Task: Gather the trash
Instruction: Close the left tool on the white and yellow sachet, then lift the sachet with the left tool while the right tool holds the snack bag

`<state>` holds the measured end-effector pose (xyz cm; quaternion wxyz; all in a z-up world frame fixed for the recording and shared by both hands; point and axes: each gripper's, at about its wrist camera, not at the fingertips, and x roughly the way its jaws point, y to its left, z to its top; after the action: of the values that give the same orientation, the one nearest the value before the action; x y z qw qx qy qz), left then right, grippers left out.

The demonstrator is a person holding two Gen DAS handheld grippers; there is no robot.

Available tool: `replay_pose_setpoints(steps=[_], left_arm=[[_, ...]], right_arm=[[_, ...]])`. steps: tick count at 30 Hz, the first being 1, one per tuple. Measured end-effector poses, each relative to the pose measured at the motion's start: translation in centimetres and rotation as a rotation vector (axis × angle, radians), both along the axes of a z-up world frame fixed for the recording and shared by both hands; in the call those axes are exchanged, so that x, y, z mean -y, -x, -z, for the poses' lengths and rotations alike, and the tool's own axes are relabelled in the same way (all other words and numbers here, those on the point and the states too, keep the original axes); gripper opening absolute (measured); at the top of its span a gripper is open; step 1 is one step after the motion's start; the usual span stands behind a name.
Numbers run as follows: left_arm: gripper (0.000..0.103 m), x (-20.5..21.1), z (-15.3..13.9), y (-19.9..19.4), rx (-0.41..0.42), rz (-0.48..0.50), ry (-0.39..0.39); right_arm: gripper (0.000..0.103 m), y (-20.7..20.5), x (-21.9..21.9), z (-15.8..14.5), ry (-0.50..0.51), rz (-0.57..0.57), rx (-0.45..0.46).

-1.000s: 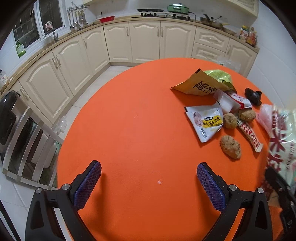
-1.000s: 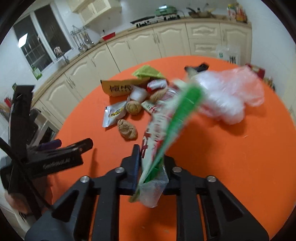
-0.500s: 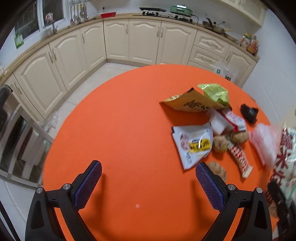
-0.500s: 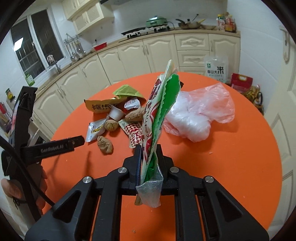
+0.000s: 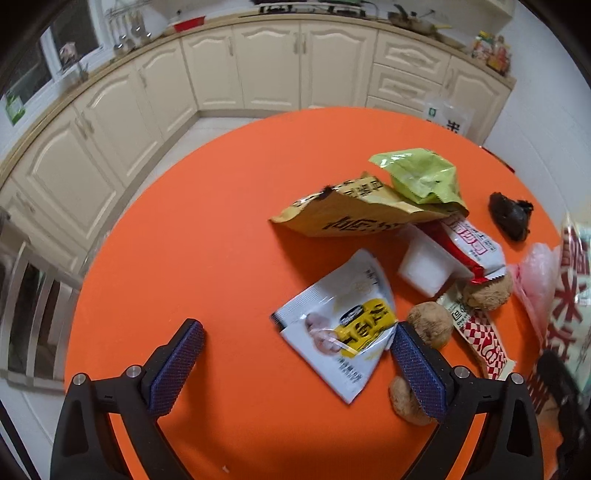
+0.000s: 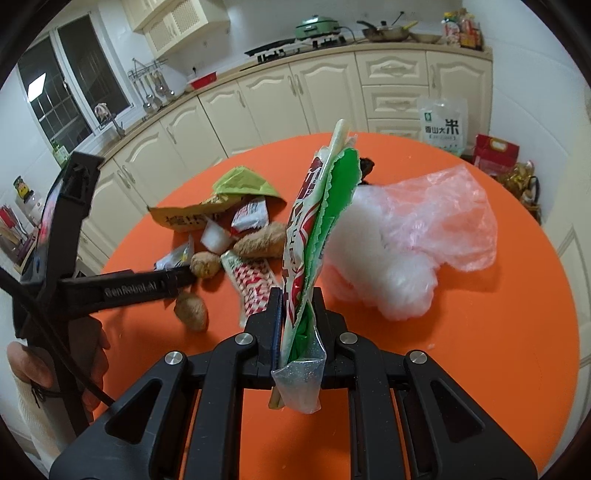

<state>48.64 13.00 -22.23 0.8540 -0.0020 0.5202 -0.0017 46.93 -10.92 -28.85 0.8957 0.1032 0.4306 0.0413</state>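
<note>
Red-green wrapper [image 6: 314,236] clamped upright in right gripper [image 6: 295,306] — kept clear of orange table [image 5: 207,221]. Left gripper [image 5: 295,347] spread wide, empty, straddling white-yellow packet [image 5: 343,325] — likely next pick.

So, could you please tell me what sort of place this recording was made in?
Most likely a home kitchen: cream cabinets run under a countertop carrying a gas hob and a green electric pot, utensils hang by the window, and a round orange table stands in the middle.

both wrist views look down close over the orange table [image 5: 221,240], sharing the wrapper pile [image 6: 236,221].
</note>
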Motion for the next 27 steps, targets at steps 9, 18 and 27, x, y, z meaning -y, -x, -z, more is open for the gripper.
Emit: replay_pose_setpoints(steps=[9, 18, 27], left_arm=[[0.042, 0.1, -0.6, 1.1, 0.076, 0.038, 0.007], [0.039, -0.4, -0.9, 3.6, 0.071, 0.028, -0.01], [0.038, 0.9, -2.5, 7.0, 0.115, 0.051, -0.025]], right_arm=[[0.013, -1.6, 0.1, -0.2, -0.01, -0.012, 0.0], [0.013, -1.3, 0.9, -0.3, -0.023, 0.01, 0.005], [0.013, 0.7, 0.8, -1.6, -0.025, 0.021, 0.042]])
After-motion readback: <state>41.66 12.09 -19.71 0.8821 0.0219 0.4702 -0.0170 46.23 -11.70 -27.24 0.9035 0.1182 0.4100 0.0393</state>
